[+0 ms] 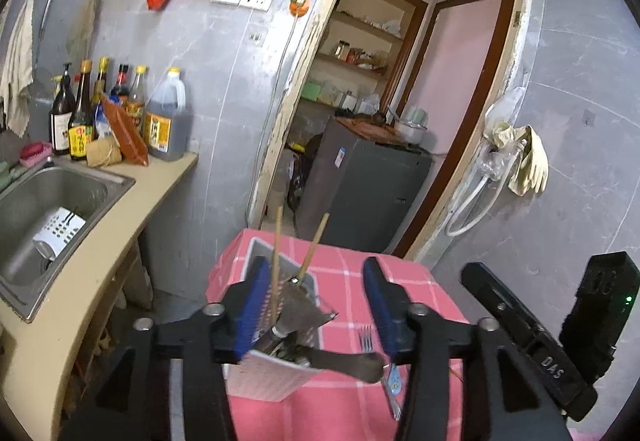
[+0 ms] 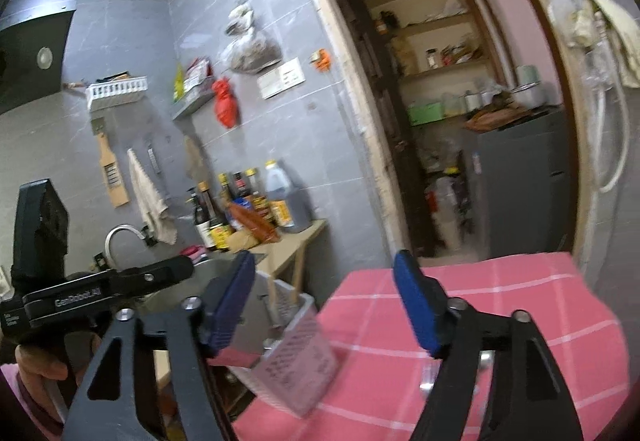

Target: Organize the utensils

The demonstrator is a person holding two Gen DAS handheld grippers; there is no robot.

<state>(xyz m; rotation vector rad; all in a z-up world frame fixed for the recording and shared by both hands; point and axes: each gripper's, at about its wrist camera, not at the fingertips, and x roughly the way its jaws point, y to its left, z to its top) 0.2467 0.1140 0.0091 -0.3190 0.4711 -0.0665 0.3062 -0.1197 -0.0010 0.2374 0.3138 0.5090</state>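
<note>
A white perforated utensil holder (image 1: pixel 272 373) stands on the pink checked tablecloth (image 1: pixel 348 269) at the table's left edge. Two wooden chopsticks (image 1: pixel 277 241) and a metal slotted utensil (image 1: pixel 308 301) stick out of it. A fork (image 1: pixel 365 337) lies on the cloth to its right. My left gripper (image 1: pixel 316 305) is open, its left pad beside the holder's top and the right pad apart from it. In the right wrist view the holder (image 2: pixel 296 357) sits low between the wide-open fingers of my right gripper (image 2: pixel 326 305), untouched. Nothing is held.
A steel sink (image 1: pixel 48 201) and counter with sauce bottles (image 1: pixel 120 113) lie left of the table. An open doorway with a grey cabinet (image 1: pixel 360 185) is behind. A hand (image 2: pixel 36 361) holds the other gripper's black body at the left.
</note>
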